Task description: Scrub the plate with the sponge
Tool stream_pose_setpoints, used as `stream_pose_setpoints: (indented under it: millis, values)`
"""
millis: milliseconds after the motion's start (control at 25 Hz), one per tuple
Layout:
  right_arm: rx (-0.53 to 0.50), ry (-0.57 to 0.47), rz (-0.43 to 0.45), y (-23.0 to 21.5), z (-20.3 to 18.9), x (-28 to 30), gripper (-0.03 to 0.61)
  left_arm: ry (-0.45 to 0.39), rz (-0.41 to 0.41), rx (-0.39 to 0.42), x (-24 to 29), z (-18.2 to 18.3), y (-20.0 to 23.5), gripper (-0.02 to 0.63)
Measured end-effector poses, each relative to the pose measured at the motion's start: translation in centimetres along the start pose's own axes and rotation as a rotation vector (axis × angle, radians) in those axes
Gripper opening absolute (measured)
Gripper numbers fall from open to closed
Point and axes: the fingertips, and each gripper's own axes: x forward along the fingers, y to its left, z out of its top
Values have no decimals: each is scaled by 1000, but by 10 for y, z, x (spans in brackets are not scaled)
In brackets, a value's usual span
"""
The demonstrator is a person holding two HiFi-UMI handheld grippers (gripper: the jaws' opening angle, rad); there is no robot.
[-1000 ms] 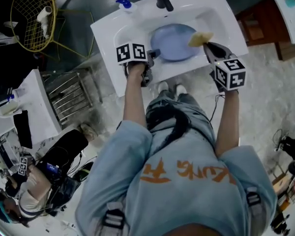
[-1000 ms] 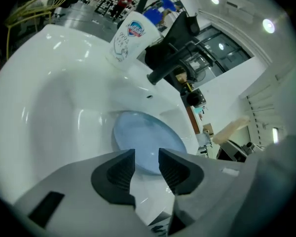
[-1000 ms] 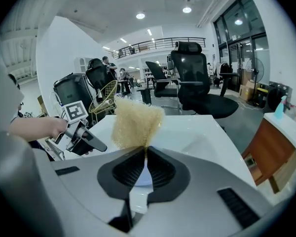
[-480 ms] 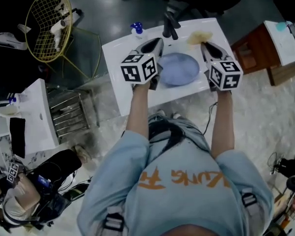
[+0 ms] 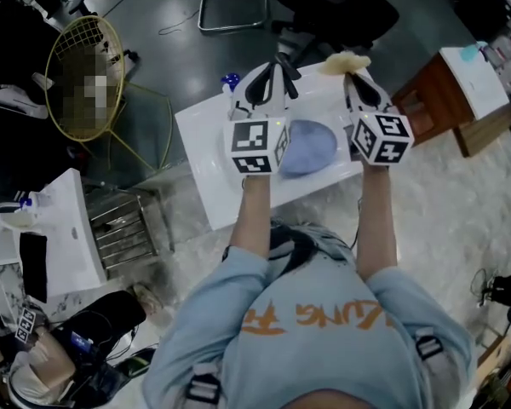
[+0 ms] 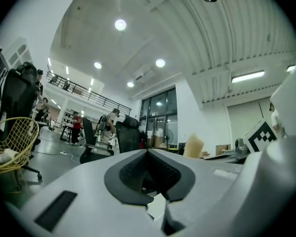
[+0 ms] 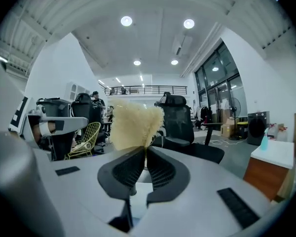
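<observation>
The blue plate point(image 5: 313, 147) lies in the white sink point(image 5: 206, 164) below both raised grippers. My right gripper point(image 5: 351, 73) is shut on a pale yellow sponge point(image 5: 345, 60), which sticks out past its tips point(image 7: 133, 125). My left gripper point(image 5: 272, 73) is held up beside it, level with it, its jaws shut together with nothing between them point(image 6: 148, 154). Both grippers are high above the plate and touch nothing. In the left gripper view the sponge point(image 6: 193, 146) shows off to the right.
A blue soap bottle point(image 5: 230, 82) stands at the sink's back left. A yellow wire chair point(image 5: 77, 66) is to the left, a black office chair point(image 5: 324, 7) beyond the sink, and a wooden cabinet point(image 5: 443, 92) to the right. A metal rack point(image 5: 119, 220) is on the floor at left.
Both grippers have risen from the plate in the sink to well above it. The sponge went up with the right one. The left jaws, open at the plate's rim, have shut.
</observation>
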Motion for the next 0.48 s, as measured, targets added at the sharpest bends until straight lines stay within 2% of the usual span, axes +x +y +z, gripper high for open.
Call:
stream_pose_setpoints:
  millis: [480]
  values:
    - [-40, -39, -86, -11, 5, -13, 17, -4, -2, -40, -4, -9, 2, 3]
